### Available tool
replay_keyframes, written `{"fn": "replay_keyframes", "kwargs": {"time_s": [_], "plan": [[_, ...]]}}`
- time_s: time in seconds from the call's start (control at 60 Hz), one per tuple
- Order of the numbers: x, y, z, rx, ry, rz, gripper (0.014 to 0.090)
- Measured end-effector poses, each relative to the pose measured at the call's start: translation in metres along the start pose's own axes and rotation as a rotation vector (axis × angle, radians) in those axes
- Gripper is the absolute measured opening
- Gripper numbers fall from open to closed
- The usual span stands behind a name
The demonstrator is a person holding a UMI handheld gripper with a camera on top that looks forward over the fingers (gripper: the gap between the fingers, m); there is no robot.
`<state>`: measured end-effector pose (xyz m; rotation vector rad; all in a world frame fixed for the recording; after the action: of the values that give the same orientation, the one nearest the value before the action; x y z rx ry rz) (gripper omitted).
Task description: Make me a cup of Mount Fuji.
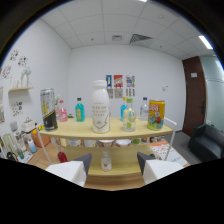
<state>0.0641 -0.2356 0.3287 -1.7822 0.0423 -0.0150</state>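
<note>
- Several bottles and cans stand in a row on a curved wooden bench (145, 134); gripper view only, so one pass.
- Gripper (114, 163) sits low, facing the row, well short of the bench. Fingers apart, nothing between them but air; a small bottle (105, 161) on the lower shelf shows through the gap, far beyond the tips.
- White bottle (100, 107) stands upright at the middle front of the bench, straight ahead of the fingers. Likely first ingredient, but the label is unreadable, so that is a guess.
- Around it: dark tall can (48, 109) far left, pink bottle (62, 111) and teal bottle (79, 110) behind-left, clear green-label bottle (129, 115) just right, yellow can (156, 114) further right.
- Step in hand looks like the approach and pick. Advice: rise to the white bottle's mid-body, come in square, keep the fingers wide enough to clear its sides, close below the shoulder. Watch the clear bottle nearby on the right; a wide swing could tip it.
- Bench: light wood, two tiers, lower shelf holds cups or bowls, too small to name.
- Room: white walls, posters (120, 86) on the back wall, tiled ceiling with vent, dark door (194, 95) right, black seat (207, 140) beside it, small wall shelf left.
</note>
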Motion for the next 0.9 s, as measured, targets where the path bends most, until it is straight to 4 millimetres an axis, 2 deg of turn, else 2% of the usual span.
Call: {"fn": "replay_keyframes", "kwargs": {"time_s": [0.05,0.167,0.25,0.333,0.45,0.6,0.717,0.9], "plan": [[0.007,-0.021,0.011,0.017,0.0,-0.001,0.0856],[-0.002,-0.064,0.036,0.067,-0.065,0.006,0.0852],[-0.014,-0.083,0.052,0.088,-0.112,0.006,0.0847],[-0.028,-0.094,0.067,0.099,-0.139,0.011,0.0844],[-0.039,-0.096,0.09,0.083,-0.132,0.036,0.0823],[-0.049,-0.09,0.115,0.029,-0.108,0.058,0.0694],[-0.04,-0.09,0.123,0.011,-0.032,0.05,0.051],[-0.041,-0.089,0.118,-0.019,-0.031,0.049,0.0482]]}}
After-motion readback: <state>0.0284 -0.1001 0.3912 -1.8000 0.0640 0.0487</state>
